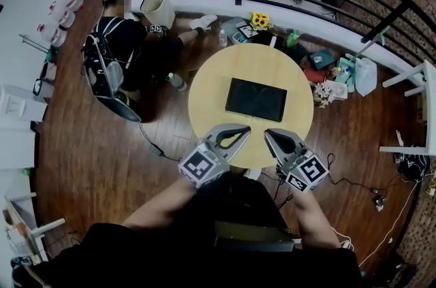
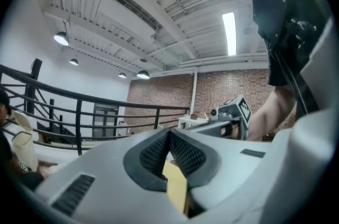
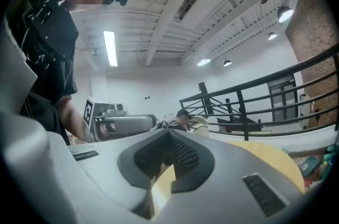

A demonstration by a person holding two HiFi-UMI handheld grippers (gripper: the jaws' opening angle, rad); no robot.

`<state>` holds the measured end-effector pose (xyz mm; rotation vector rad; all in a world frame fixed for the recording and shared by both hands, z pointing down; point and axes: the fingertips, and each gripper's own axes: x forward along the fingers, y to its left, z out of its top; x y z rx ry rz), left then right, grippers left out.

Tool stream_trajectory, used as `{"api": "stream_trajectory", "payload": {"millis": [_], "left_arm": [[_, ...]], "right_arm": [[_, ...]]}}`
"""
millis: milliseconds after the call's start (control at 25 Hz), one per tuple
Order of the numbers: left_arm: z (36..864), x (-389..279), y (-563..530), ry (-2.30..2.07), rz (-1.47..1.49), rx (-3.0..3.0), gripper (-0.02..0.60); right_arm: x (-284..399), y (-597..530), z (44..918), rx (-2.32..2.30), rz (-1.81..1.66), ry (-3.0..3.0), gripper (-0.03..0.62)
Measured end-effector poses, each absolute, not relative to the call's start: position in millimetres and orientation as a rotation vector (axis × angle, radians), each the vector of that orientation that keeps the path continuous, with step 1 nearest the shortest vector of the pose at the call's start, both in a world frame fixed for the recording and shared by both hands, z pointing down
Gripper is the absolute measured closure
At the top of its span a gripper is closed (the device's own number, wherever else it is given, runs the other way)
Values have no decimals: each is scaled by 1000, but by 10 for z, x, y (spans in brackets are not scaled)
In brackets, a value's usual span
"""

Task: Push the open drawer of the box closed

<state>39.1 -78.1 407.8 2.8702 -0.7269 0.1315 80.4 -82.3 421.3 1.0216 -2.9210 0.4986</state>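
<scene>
I hold both grippers close to my body at the near edge of the round table (image 1: 204,118), above its top, each pointing roughly level and away from me. My left forearm (image 1: 160,201) and right forearm (image 1: 310,215) reach forward from my torso. They angle inward, so the two noses converge toward each other without touching.

The left gripper (image 1: 245,131) has its marker cube (image 1: 204,167) facing up at me. In the left gripper view its ribbed pads (image 2: 183,154) are pressed together at the tips, with nothing between them and only the yellow tabletop showing below. The right gripper (image 1: 268,134) mirrors it, its own cube (image 1: 306,173) tilted outward. In the right gripper view its pads (image 3: 183,157) also meet, and they pinch nothing.

The box (image 1: 256,99) lies flat near the middle of the table, well ahead of both noses, with neither gripper touching it. From overhead it reads as a dark rectangle, and I cannot tell how its drawer stands.
</scene>
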Motion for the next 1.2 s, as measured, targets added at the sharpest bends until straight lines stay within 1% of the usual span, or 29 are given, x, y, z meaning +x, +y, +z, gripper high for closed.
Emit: {"api": "stream_trajectory", "payload": {"millis": [160, 600, 920, 1200], "left_arm": [[3820, 494, -660, -643, 159, 2936, 560], [3293, 637, -665, -608, 84, 2975, 560], [3222, 668, -666, -601, 69, 2988, 560], [3258, 562, -646, -601, 56, 2989, 560]], "right_arm": [[803, -742, 3848, 1009, 388, -2954, 586], [830, -650, 3103, 971, 212, -3006, 588], [869, -659, 3054, 975, 181, -2994, 589], [717, -644, 3090, 975, 156, -2981, 589]]}}
